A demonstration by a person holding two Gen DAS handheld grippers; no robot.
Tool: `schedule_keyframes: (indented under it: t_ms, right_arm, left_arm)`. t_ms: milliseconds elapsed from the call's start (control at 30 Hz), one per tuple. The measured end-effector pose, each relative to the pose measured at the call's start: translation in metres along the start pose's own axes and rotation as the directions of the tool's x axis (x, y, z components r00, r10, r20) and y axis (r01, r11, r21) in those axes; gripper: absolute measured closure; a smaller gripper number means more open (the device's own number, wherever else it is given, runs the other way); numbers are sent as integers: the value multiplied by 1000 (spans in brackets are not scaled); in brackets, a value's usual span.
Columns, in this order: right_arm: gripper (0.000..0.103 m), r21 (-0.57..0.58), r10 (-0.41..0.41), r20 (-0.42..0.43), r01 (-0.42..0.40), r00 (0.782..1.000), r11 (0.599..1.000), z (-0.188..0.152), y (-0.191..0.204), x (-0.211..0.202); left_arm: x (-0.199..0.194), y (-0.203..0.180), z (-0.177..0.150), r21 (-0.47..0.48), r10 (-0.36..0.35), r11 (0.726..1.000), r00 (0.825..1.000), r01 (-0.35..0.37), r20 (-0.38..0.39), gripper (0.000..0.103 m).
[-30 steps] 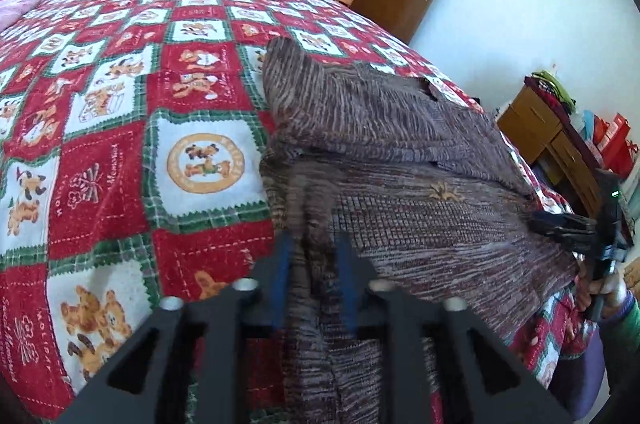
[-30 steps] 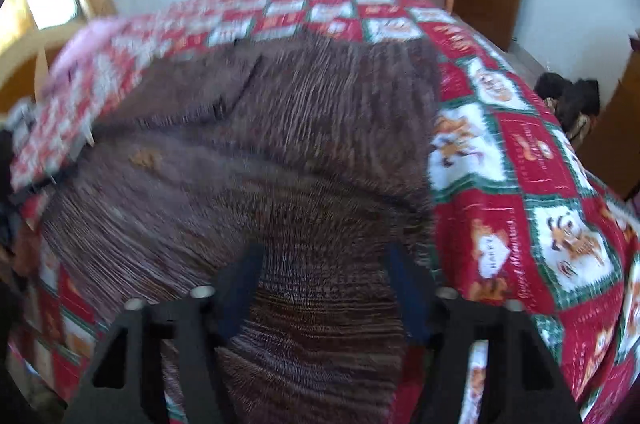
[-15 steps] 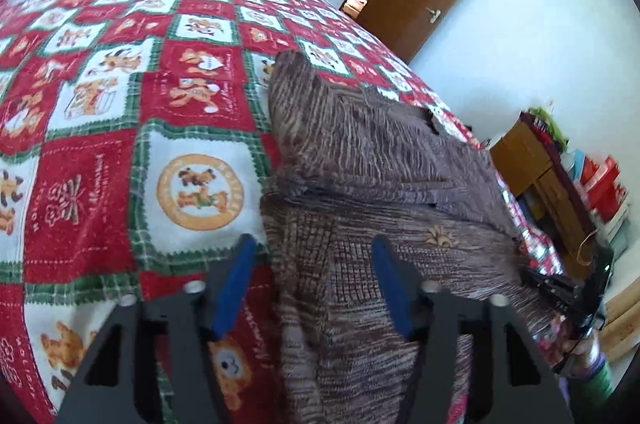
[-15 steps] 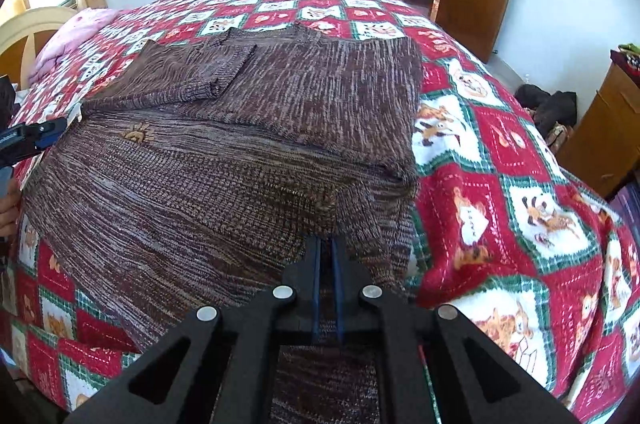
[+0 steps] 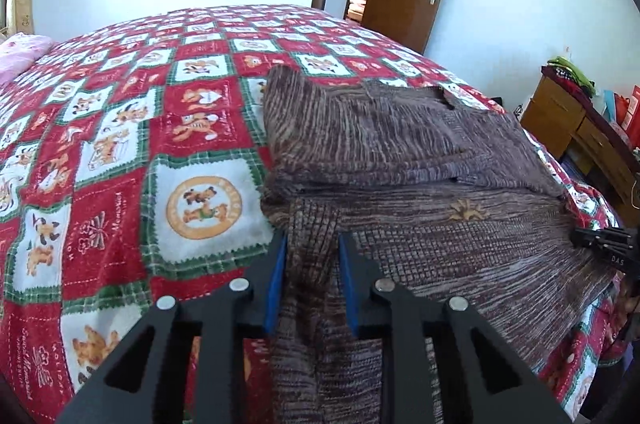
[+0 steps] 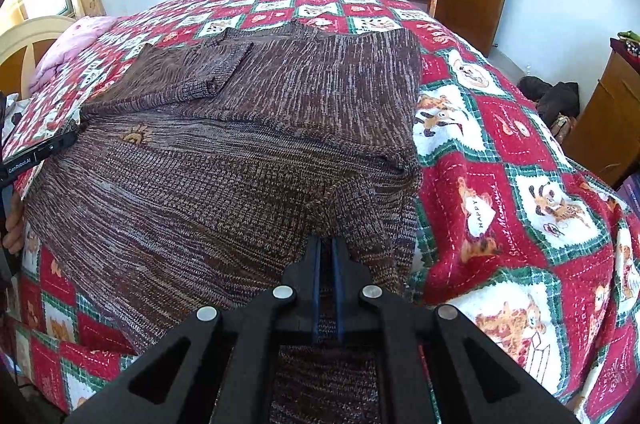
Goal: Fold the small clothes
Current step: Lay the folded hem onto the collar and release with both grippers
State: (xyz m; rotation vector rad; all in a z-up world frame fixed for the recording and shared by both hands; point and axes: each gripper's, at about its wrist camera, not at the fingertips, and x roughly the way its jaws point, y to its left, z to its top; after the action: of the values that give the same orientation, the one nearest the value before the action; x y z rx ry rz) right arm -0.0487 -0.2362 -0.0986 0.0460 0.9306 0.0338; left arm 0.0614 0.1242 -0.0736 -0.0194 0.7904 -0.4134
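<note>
both hem corners pinched, uneven grips could skew the fold

the brown knit sweater (image 6: pixel 248 160) lies on the near part of the quilted bed (image 5: pixel 120 152); your right gripper (image 6: pixel 326 256) is clenched on its near right hem, your left gripper (image 5: pixel 310 276) has just been closing on a thick bunch at the near left, which may slip out as you lift.
</note>
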Motion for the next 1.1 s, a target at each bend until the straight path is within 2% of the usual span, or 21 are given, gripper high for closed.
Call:
schedule_keyframes:
  t_ms: [167,233,400,467,533,733,900,1000,1100]
  right_arm:
    - [98,7,8,-1,-8,1000,1000,0,-1,1]
    - [98,11,12,-2,-12,1000,1000,0,-2,1]
    - [98,18,18,-3,-18,1000,1000,0,-3,1]
    - [98,20,21,-3,-21,1000,1000,0,-4,2]
    - [98,26,27,-2,-27,1000,999,0,-4,2]
    - [98,42,40,12,-41,999,998,-1,-8,0]
    - [98,83,62,29,-64,998,994,-2,-15,-2]
    - [98,85,64,27,-66,998,994,-3,-15,-2]
    - [98,85,64,29,-67,998,994,-3,-14,-2]
  left_arm:
    - [-7,-3,2,14,-11,1000,999,11,48,74]
    - [-3,-5,2,25,-16,1000,999,15,37,60]
    - [7,-8,3,47,-22,999,1000,23,-5,60]
    - [8,-9,1,50,-31,998,999,31,-9,64]
    - [6,-10,0,58,-19,998,1000,19,6,91]
    - [-6,-14,-4,71,9,997,998,-13,61,93]
    - [-28,-21,-15,91,-39,995,991,27,124,93]
    - [-32,-21,-19,98,-50,995,990,37,134,93]
    - [-25,-19,-14,80,-26,997,993,16,117,93]
